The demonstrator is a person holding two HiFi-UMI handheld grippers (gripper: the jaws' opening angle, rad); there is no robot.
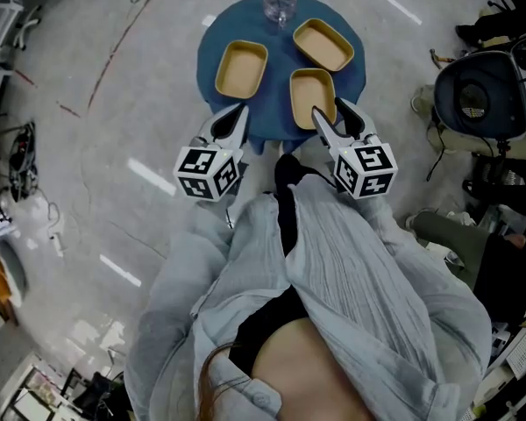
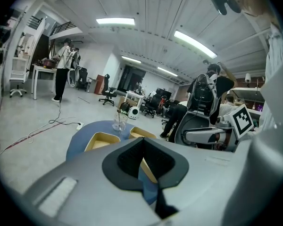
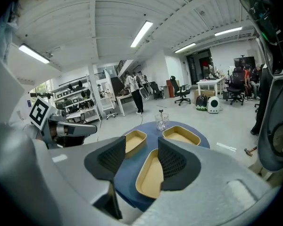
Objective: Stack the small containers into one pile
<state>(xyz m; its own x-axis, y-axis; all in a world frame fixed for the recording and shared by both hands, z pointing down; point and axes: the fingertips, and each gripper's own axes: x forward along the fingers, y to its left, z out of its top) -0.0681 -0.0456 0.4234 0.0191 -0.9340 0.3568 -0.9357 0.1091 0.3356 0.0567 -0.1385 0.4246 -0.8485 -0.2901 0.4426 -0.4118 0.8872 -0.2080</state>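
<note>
Over table's (image 1: 276,64) near edge: right gripper (image 1: 327,106), jaws apart; containers (image 1: 241,68) spaced.

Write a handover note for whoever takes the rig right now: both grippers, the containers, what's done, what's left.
Left gripper: jaws together, nothing in them, at the near edge of the round blue table.
Right gripper: jaws apart, empty, at the near container's closest end.
Things: three yellow containers lie apart on the table: the near container, the left container and the far-right container. A clear glass stands at the far edge.
Done: nothing stacked.
Left: nest all three into one pile.
</note>
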